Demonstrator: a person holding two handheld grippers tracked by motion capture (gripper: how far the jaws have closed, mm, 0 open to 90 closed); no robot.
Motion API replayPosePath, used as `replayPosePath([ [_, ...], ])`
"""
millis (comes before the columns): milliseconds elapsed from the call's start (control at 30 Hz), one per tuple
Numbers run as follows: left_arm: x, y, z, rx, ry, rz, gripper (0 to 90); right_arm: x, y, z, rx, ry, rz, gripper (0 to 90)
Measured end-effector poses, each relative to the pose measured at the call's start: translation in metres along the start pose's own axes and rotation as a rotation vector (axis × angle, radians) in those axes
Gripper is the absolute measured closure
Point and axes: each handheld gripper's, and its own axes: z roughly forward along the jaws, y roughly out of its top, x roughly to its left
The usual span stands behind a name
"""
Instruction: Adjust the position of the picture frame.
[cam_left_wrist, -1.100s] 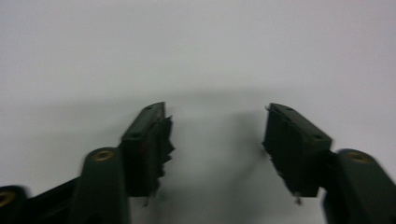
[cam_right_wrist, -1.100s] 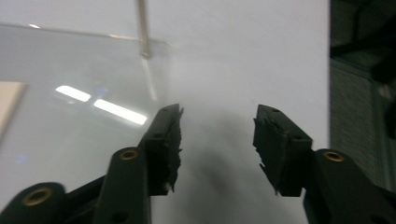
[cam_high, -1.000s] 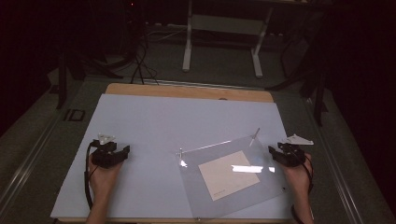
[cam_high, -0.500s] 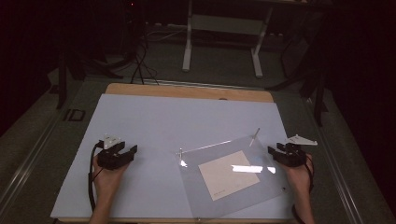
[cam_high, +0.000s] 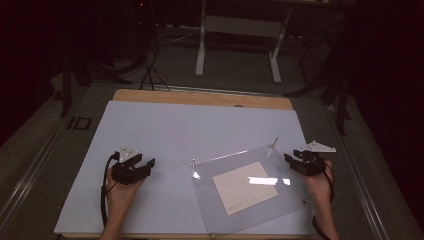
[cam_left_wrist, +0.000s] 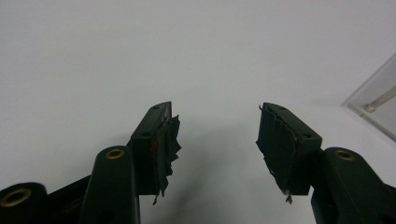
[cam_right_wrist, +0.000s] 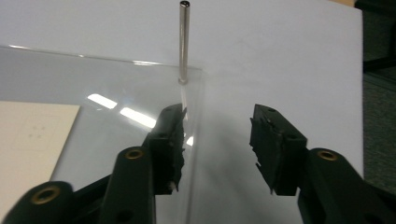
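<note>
A clear plastic plate (cam_high: 285, 200) lies on the white table top (cam_high: 200, 130) at the front right, with a cream paper sheet (cam_high: 245, 187) under it. Thin metal posts stand at its far corners (cam_high: 193, 163) (cam_high: 272, 146). My right gripper (cam_high: 291, 161) hovers at the plate's right edge, open. In the right gripper view (cam_right_wrist: 217, 140) the plate's edge (cam_right_wrist: 198, 154) runs below the gap, the left jaw over the plate and a post (cam_right_wrist: 184, 42) ahead; the jaws have just been closing, pinching nothing. My left gripper (cam_high: 148, 166) is open left of the plate, its jaws (cam_left_wrist: 217, 135) empty.
The table's wooden far edge (cam_high: 200, 97) borders the white top. Beyond it a white desk frame (cam_high: 237, 30) and cables (cam_high: 150, 70) stand on the dark floor. A post on the plate's corner (cam_left_wrist: 380, 100) shows at the right of the left gripper view.
My left gripper has moved right, toward the plate's left corner. The right gripper has stayed at the plate's right edge and its jaws look slightly narrower.
</note>
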Motion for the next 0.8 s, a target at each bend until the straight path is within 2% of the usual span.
replayPosePath([
  [67,-0.002,0.000,0.000,-0.003,-0.004,0.005,45.3,0.000,0.001,0.002,0.002,0.000,-0.001,58.8],
  [200,-0.006,0.001,0.001,-0.003,-0.028,0.013,47.5,-0.003,0.002,0.005,-0.006,0.029,0.018,61.4],
  [433,-0.015,0.002,0.003,0.002,-0.036,0.057,49.0,-0.005,0.005,0.012,-0.010,0.041,0.022,66.9],
  [567,-0.016,0.002,0.005,0.008,-0.074,0.030,48.1,-0.006,0.009,0.015,-0.012,0.062,0.025,67.6],
  [800,-0.023,0.002,0.005,0.009,-0.083,0.059,48.2,-0.002,0.016,0.024,-0.003,0.071,0.007,66.0],
])
